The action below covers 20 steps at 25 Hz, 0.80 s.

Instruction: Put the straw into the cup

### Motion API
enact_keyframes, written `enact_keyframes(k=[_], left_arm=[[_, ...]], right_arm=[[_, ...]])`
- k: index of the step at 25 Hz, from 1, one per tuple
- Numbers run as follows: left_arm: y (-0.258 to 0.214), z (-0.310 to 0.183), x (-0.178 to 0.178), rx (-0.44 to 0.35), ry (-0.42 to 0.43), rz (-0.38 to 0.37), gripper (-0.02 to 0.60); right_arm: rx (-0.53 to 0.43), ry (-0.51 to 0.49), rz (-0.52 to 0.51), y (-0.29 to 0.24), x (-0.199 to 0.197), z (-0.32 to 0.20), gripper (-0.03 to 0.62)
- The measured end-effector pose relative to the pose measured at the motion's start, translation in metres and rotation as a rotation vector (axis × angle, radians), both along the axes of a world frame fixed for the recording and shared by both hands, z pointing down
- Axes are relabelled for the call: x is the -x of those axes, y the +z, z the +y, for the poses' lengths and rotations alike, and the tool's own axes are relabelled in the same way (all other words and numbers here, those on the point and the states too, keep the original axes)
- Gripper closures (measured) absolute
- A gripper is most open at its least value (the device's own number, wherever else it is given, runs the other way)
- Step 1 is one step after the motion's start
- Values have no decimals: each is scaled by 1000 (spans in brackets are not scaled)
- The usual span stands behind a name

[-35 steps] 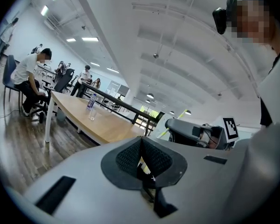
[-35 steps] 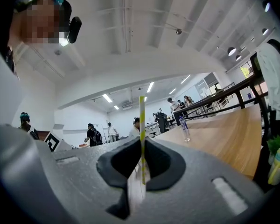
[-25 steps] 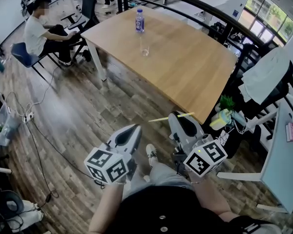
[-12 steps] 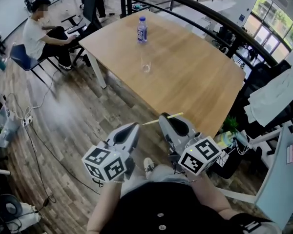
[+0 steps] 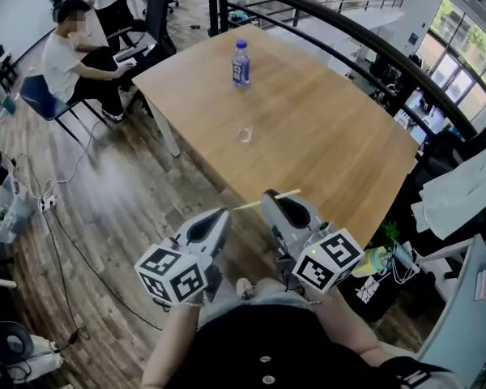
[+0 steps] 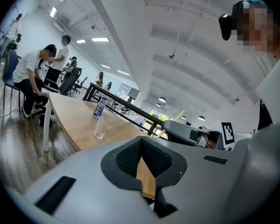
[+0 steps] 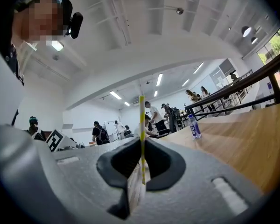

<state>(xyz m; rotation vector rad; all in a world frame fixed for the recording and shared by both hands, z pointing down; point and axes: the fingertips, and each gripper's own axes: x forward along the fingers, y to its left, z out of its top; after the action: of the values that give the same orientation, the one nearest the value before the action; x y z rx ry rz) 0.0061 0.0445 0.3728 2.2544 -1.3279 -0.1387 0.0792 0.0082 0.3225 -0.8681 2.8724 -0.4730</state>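
Right now the right hand-held gripper (image 5: pixel 275 201) is clenched on the thin yellow straw (image 5: pixel 249 204). The straw lies crosswise in the jaws, roughly level, at the near edge of the surface (image 5: pixel 332 144). The left hand-held gripper (image 5: pixel 215 217) is beside it, jaws pressed together on nothing.

The clear cup (image 5: pixel 245 134) stands upright around the middle of the surface, well apart from the straw. A bottle (image 5: pixel 241 63) stands beyond it, toward the far edge.

The step in hand looks like the carry to the cup. To do it well, I would bring the straw above the rim before turning the wrist. One end should point straight down into the mouth before the straw is lowered. The cup looks light, so a sideways nudge from the straw could tip it. The empty left gripper could steady its wall. A straw this thin may swivel in the pads, so the pinch should stay firm until the tip is well inside.
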Motion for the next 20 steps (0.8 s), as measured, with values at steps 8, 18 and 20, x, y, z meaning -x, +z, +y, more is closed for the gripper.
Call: enact_keyframes(k=[8, 18, 20], left_arm=[[13, -27, 4, 35, 12, 25, 565], [26, -84, 24, 52, 59, 35, 565], [25, -101, 31, 52, 70, 37, 565]], right_arm=[[43, 25, 14, 15, 1, -23, 572], [58, 90, 8, 23, 14, -76, 572], [62, 108, 13, 25, 19, -92, 572]])
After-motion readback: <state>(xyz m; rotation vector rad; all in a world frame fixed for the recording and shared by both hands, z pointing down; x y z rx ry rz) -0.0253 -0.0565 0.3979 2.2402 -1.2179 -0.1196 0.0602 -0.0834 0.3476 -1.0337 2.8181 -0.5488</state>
